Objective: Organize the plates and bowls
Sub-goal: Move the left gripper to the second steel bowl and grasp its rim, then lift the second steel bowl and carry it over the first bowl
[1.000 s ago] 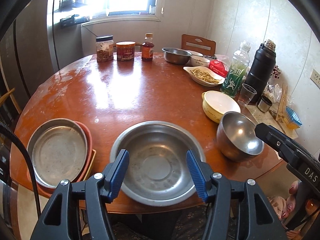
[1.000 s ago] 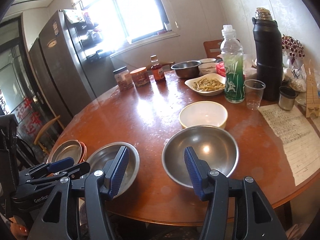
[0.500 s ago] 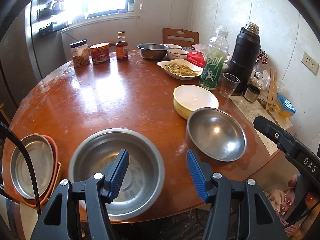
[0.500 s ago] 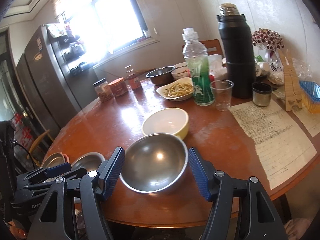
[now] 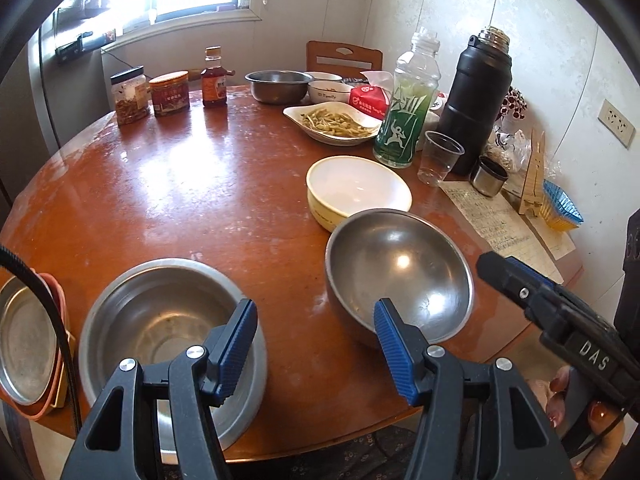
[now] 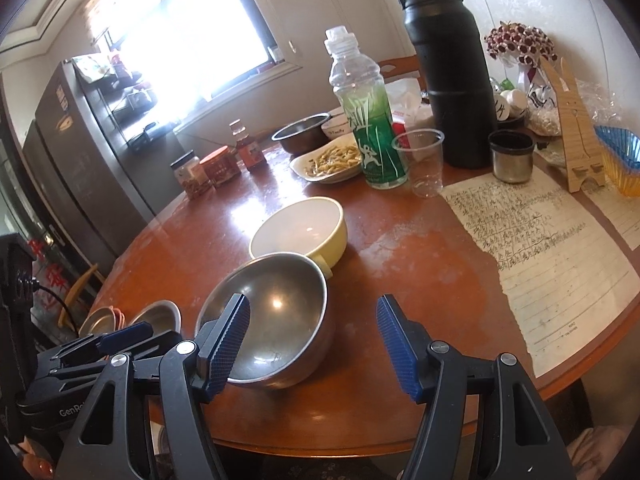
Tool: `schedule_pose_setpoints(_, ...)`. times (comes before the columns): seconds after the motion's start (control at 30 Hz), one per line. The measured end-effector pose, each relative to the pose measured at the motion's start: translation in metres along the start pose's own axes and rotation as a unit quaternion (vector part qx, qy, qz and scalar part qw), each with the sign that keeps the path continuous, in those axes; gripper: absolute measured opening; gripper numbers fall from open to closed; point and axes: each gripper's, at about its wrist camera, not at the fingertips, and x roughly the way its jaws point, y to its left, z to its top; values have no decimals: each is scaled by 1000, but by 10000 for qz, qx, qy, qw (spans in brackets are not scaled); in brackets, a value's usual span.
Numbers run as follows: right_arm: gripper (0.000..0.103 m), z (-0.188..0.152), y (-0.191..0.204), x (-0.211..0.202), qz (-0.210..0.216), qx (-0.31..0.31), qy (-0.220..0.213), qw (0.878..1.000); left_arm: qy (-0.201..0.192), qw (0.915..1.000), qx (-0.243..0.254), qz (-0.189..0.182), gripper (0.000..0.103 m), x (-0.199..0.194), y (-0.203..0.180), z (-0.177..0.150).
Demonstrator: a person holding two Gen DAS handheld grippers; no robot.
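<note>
Round wooden desk (image 5: 192,184) seen from both wrist cameras. The left gripper (image 5: 314,346) hangs above the near edge with its jaws apart and nothing between the blue pads; the jaws have just been opening a little. Its left pad overlaps the right rim of the flat-bottomed steel bowl (image 5: 160,320), which stands near the desk edge, and its right pad lies in front of the near rim of the round steel bowl (image 5: 396,272); whether either pad touches metal cannot be told.

The right gripper (image 6: 314,344) is likewise half open and empty. Its left pad appears over the near left rim of the round steel bowl (image 6: 272,316); its right pad stands over bare desk to the bowl's right.

The yellow bowl (image 5: 356,192), white inside, sits just behind the round steel bowl, the two rims touching or nearly so. At the far left edge a steel plate (image 5: 24,344) rests on a pink plate (image 5: 59,300), just beside the flat-bottomed steel bowl.

Farther back stand a dish of food (image 5: 332,122), a green bottle (image 5: 404,120), a black flask (image 5: 476,100), a clear cup (image 5: 438,158) and three jars (image 5: 168,92). A written sheet (image 6: 548,248) lies at the right.
</note>
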Motion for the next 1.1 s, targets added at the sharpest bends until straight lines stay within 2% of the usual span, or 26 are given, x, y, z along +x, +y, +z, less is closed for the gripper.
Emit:
schedule_pose_setpoints(0.2,68,-1,-2,14,-75,-76,97,9999,81,9999,32,-146,71,16,-9,5)
schedule_pose_setpoints(0.4,67,-7,-12,27,-96,40,173,9998,226,9996,38,-166,71,33,-12,2)
schedule_pose_setpoints(0.57,55,-8,-16,40,-91,99,227,9997,382,9991,-72,-170,71,50,-11,5)
schedule_pose_setpoints(0.67,40,-7,-15,48,37,181,272,9995,448,9981,-274,-322,69,56,-8,6)
schedule_pose_setpoints(0.73,31,-6,-11,50,66,120,274,9995,489,9964,-436,-537,64,59,-4,6)
schedule_pose_setpoints(0.8,24,-5,-5,50,55,11,252,9997,513,9952,-508,-666,52,59,-2,6)
schedule_pose_setpoints(0.87,24,-4,1,50,-43,-113,207,9997,468,9955,-487,-668,46,57,-5,7)
schedule_pose_setpoints(0.93,22,-2,4,50,-75,-134,192,9997,444,9961,-475,-596,46,54,-6,10)
schedule_pose_setpoints(1.1,22,4,11,49,-117,-209,180,9996,420,9946,-624,-708,46,48,1,14)
